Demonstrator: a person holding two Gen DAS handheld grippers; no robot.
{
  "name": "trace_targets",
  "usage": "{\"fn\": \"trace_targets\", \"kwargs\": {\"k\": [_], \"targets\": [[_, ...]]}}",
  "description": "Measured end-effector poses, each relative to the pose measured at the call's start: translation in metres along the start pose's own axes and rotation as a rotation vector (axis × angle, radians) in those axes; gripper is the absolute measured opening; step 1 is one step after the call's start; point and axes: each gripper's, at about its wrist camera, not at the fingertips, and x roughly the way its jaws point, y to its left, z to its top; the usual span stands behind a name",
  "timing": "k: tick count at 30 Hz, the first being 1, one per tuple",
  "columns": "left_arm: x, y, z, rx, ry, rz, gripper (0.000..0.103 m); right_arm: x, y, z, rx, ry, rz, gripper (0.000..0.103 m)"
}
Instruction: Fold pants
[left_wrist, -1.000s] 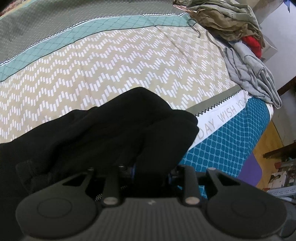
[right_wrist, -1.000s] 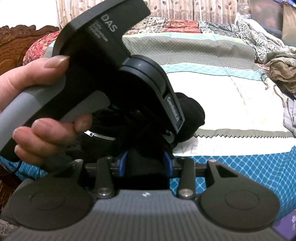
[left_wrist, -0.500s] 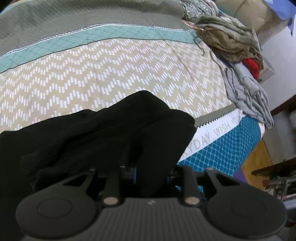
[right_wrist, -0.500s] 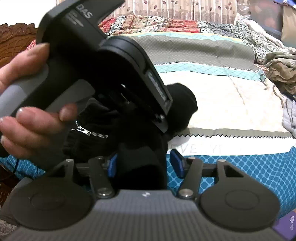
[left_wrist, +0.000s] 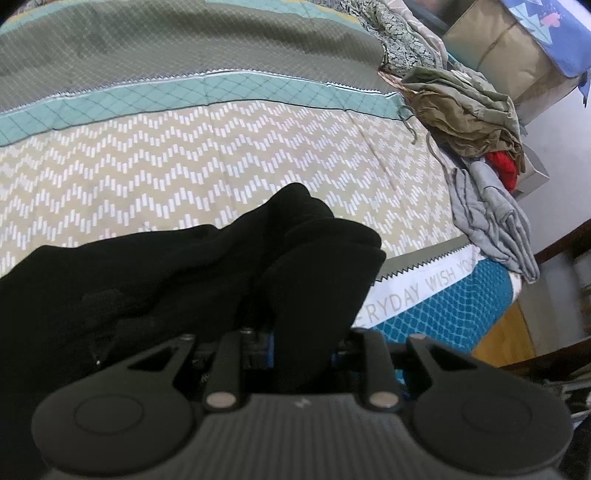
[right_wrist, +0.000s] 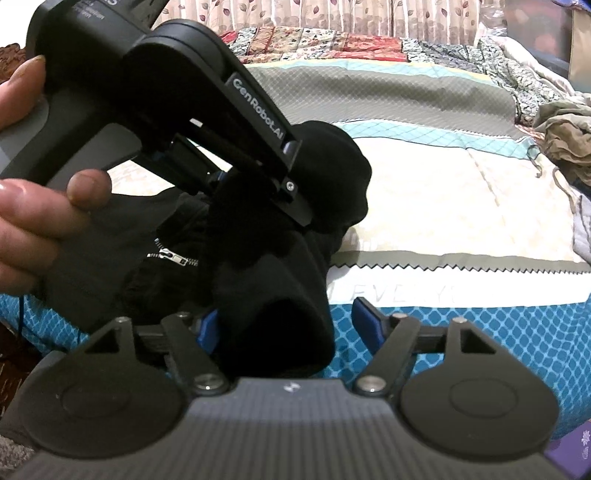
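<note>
Because the bunched black pants (left_wrist: 207, 280) cover the left gripper (left_wrist: 301, 350), its fingertips are hidden; it is clamped nearly closed on a fold. The right gripper (right_wrist: 288, 325) has just been opening, its right blue pad (right_wrist: 364, 321) clear of the cloth between. The pants hang over the bed (left_wrist: 184, 177) near its front edge; a heap of clothes (left_wrist: 469, 114) lies at the far corner.

You have 1 pair of black pants (left_wrist: 192, 280), 2 tongs (left_wrist: 301, 349) (right_wrist: 286, 326), 1 bed (left_wrist: 207, 155), 1 clothes heap (left_wrist: 472, 122), 1 visible hand (right_wrist: 33, 206).
</note>
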Motion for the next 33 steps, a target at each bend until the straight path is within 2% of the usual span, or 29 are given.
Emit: {"fn": "trace_targets", "kwargs": {"k": [12,27,28,31,33], "targets": [[-0.002,-0.022,-0.013,0.08,-0.044,0.12,0.022,0.01,-0.002,-0.009,0.027,0.04,0.013,0.076],[-0.001,-0.023,-0.014,0.088,-0.045,0.128,0.022,0.018,-0.001,-0.012,0.033,0.045,0.012,0.078],[-0.001,-0.023,-0.015,0.088,-0.044,0.127,0.022,0.019,0.0,-0.013,0.027,0.048,0.017,0.076],[-0.001,-0.022,-0.015,0.085,-0.043,0.126,0.022,0.019,0.007,-0.015,-0.004,0.052,0.039,0.051],[-0.001,-0.021,-0.015,0.083,-0.044,0.125,0.022,0.018,0.013,-0.015,-0.038,0.045,0.036,0.041]]}}
